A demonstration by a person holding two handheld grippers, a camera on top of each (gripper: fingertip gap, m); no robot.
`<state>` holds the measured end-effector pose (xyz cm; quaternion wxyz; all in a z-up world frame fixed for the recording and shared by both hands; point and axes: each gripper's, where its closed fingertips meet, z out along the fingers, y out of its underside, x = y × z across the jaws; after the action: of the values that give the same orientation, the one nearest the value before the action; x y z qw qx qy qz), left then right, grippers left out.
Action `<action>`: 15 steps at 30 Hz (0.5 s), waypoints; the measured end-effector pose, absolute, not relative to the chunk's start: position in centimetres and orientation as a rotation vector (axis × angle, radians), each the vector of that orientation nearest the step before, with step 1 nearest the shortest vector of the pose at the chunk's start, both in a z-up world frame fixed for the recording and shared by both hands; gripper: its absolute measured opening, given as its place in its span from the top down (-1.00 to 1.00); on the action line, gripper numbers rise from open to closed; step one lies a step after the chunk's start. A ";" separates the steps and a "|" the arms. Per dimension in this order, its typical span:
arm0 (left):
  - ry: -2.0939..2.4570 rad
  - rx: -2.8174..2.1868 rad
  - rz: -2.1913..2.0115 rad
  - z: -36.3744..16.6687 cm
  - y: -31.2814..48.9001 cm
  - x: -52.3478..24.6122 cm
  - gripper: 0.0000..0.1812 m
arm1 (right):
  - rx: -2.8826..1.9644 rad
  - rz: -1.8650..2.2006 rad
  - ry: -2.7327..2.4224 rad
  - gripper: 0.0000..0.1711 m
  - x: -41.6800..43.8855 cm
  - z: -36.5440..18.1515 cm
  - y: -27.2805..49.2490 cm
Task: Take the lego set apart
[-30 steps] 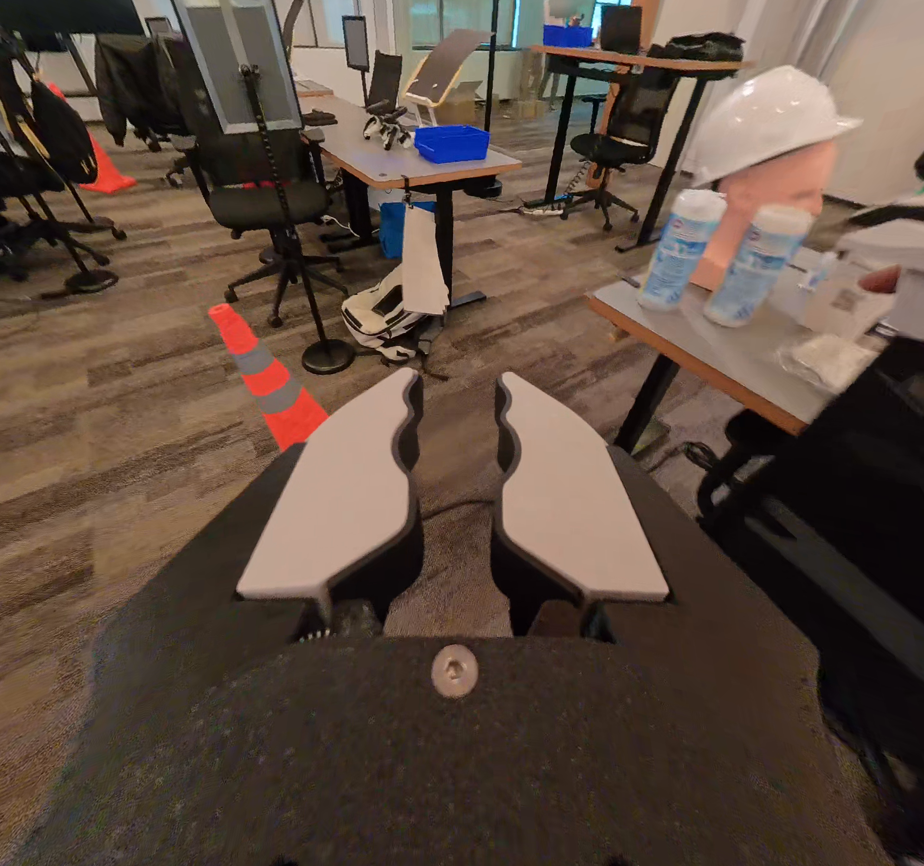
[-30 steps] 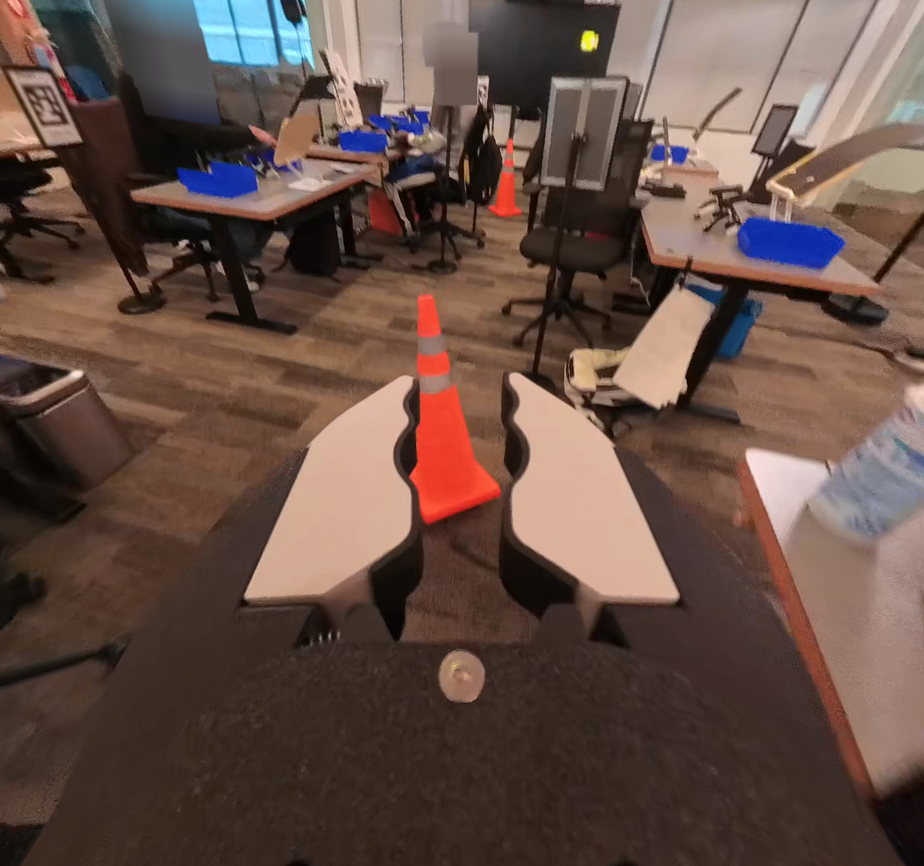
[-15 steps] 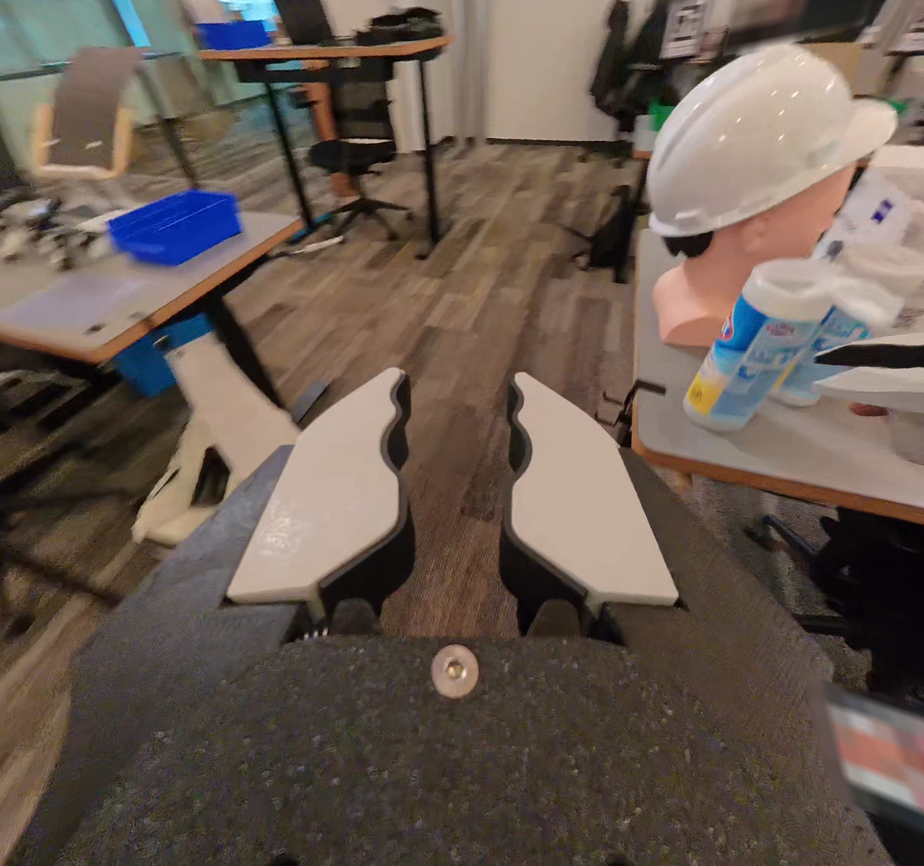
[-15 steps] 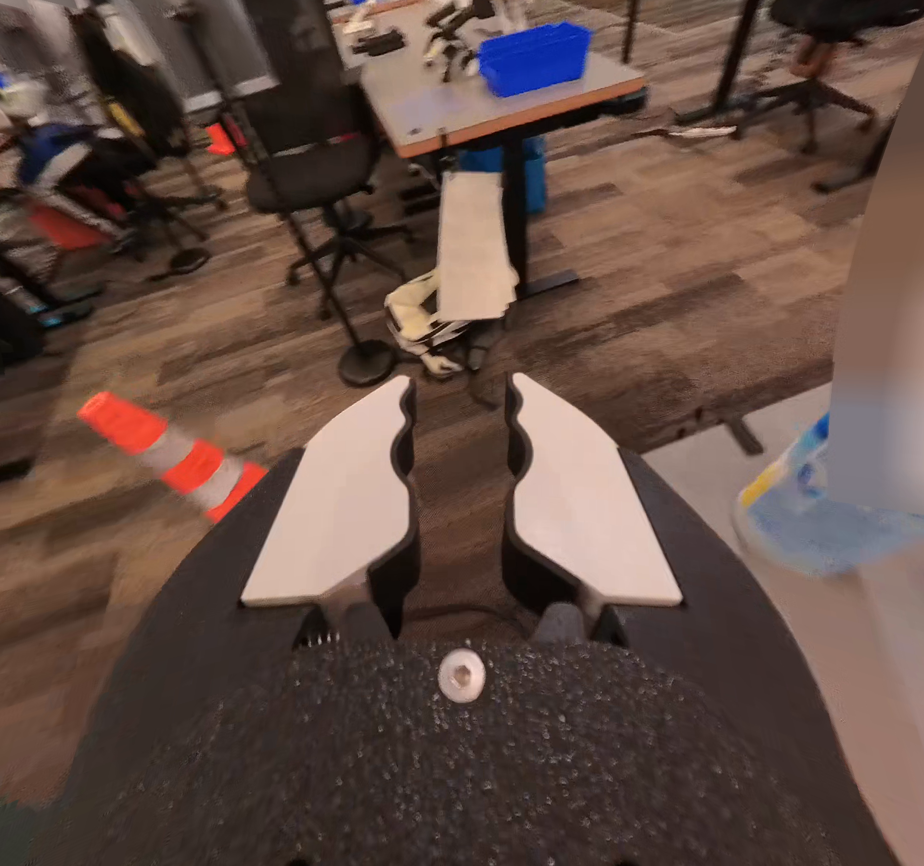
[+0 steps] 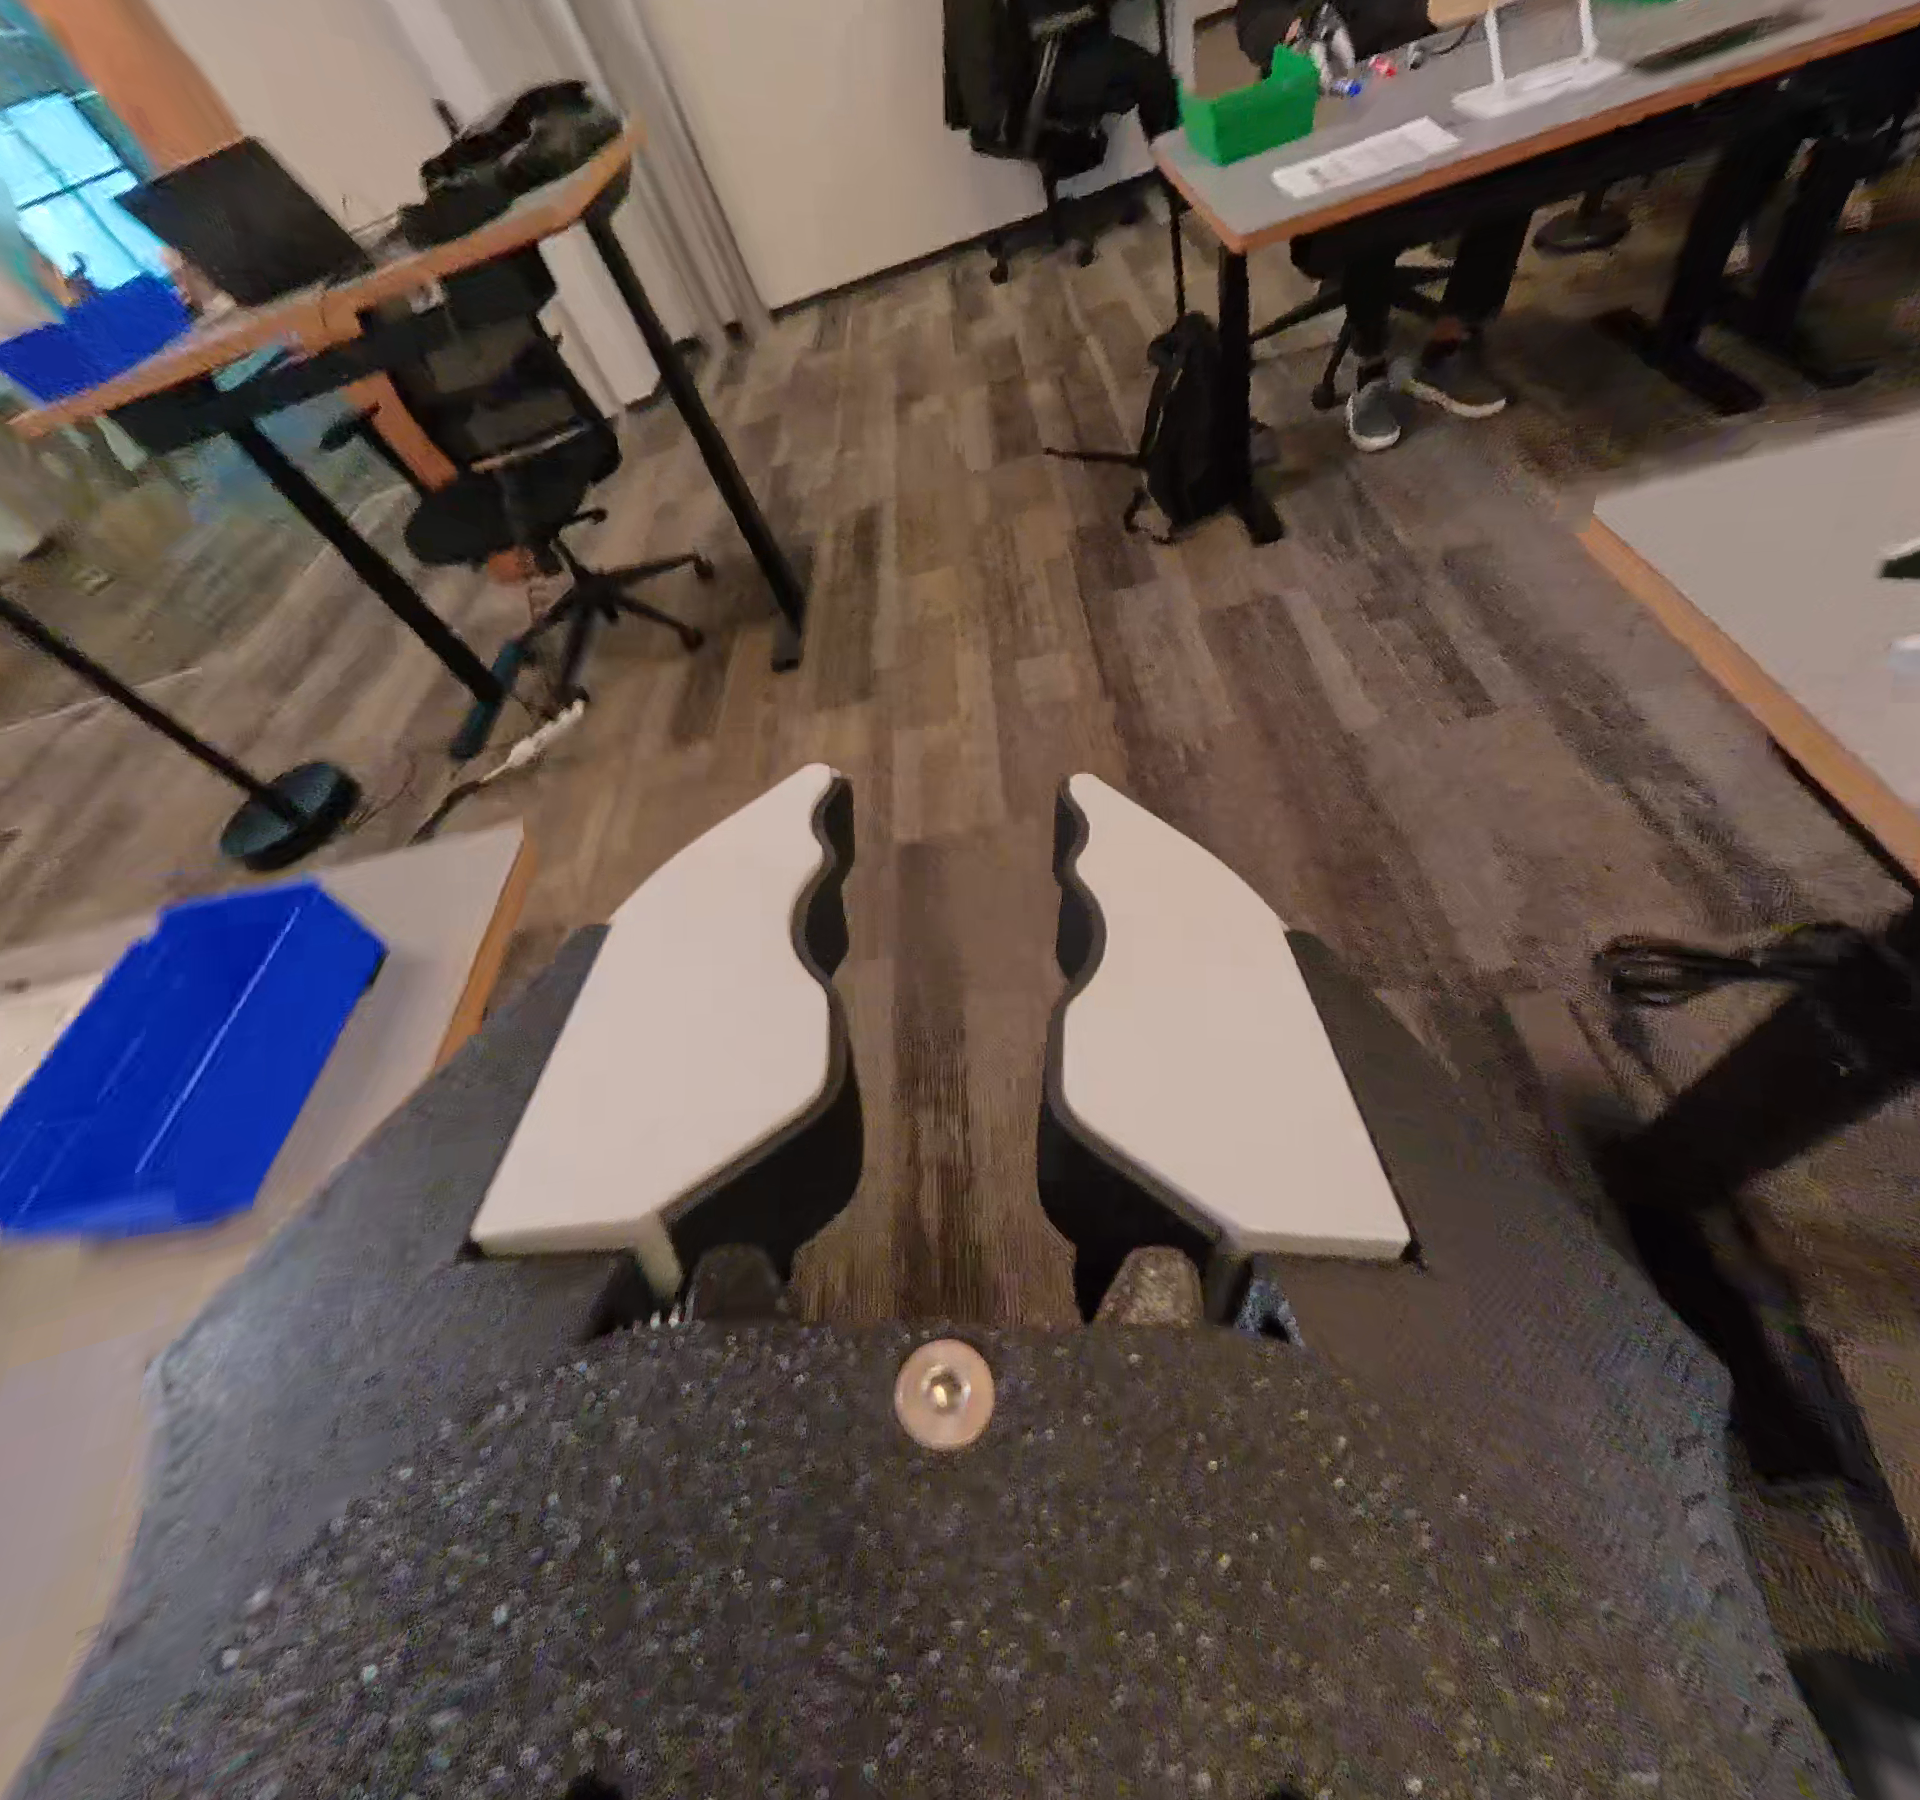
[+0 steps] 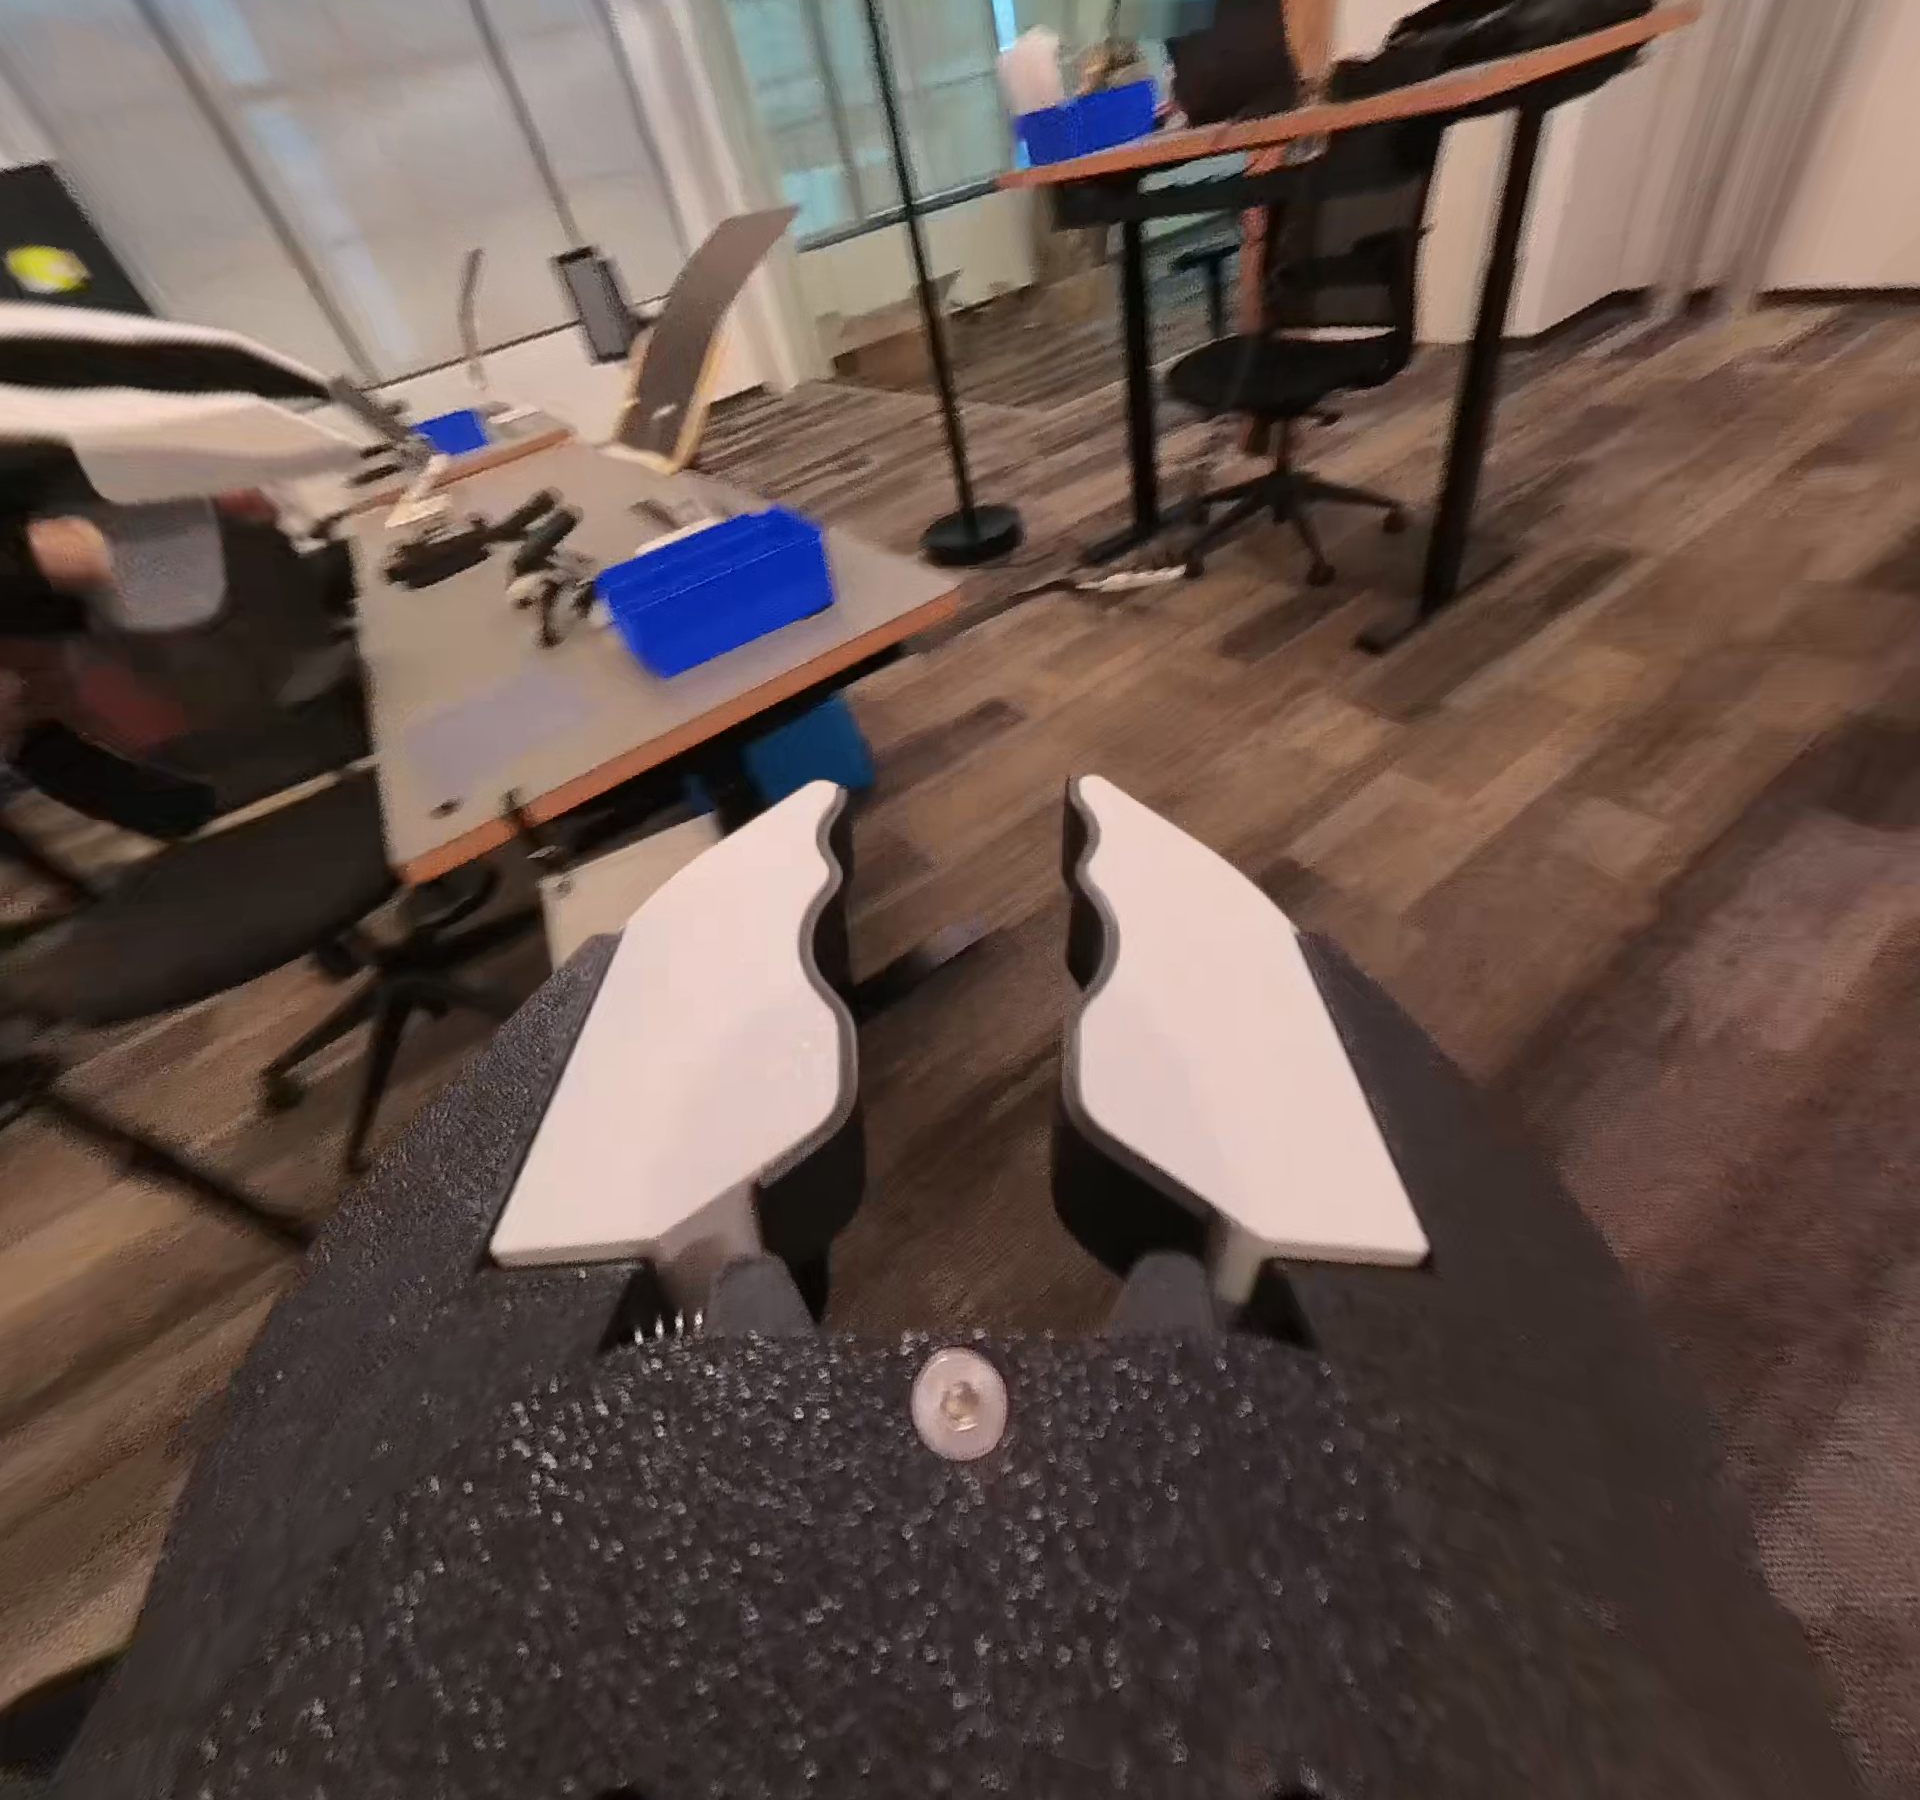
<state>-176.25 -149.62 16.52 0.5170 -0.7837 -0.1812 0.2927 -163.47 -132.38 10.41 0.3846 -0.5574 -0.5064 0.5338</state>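
A: Left gripper?
B: Jaws parted, nothing between. Aimed at bare wood-look floor. Blue bin low left on a grey table, just beside the left finger. Black backpack leaning against a desk leg ahead. Green bins on that desk.

A: Right gripper?
B: Jaws parted, empty. Held above floor; grey desk ahead left, carrying a blue bin and dark small parts. Black office chair beyond.

A: Lego set?
B: Not identifiable in either view. Motion blur throughout.
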 end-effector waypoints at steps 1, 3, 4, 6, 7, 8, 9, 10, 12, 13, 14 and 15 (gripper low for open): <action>-0.430 -1.871 0.664 17.8 -147.8 -179.8 0.58 | -1.447 1.323 -1.262 0.54 -165.5 11.2 -130.3; -0.438 -1.839 0.584 18.7 -143.4 -186.5 0.55 | -1.536 1.248 -1.173 0.52 -168.7 11.4 -125.3; -0.427 -1.827 0.550 18.4 -140.8 -189.5 0.55 | -1.583 1.196 -1.116 0.52 -169.7 10.8 -122.4; -0.382 -1.846 0.478 15.9 -134.9 -194.9 0.55 | -1.681 1.059 -1.017 0.52 -171.0 8.5 -116.7; -0.352 -1.871 0.436 13.9 -131.7 -197.3 0.55 | -1.731 0.991 -0.972 0.52 -171.3 7.0 -114.1; -0.317 -1.896 0.392 11.7 -128.4 -199.4 0.55 | -1.781 0.928 -0.924 0.52 -171.6 5.5 -111.5; -0.270 -1.919 0.342 9.3 -124.8 -201.2 0.55 | -1.821 0.863 -0.874 0.52 -171.9 4.1 -108.9; -0.217 -1.948 0.293 7.0 -121.1 -202.8 0.55 | -1.849 0.790 -0.819 0.51 -172.1 3.0 -106.1; -0.115 -1.981 0.180 3.5 -113.2 -205.2 0.54 | -1.888 0.655 -0.691 0.52 -172.8 1.7 -100.2; -0.068 -1.975 0.101 2.5 -108.9 -205.8 0.55 | -1.903 0.606 -0.612 0.52 -173.2 1.6 -97.0; -0.013 -1.966 0.024 2.0 -104.5 -206.2 0.55 | -1.907 0.570 -0.523 0.52 -173.4 1.9 -93.9; 0.052 -1.958 -0.040 1.7 -99.9 -206.3 0.55 | -1.909 0.553 -0.433 0.52 -173.7 2.2 -91.0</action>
<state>-206.32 -99.87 1.72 0.5575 -0.8297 0.0218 -0.0171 -173.71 -91.01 2.22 0.5256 -0.7983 -0.1812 0.2313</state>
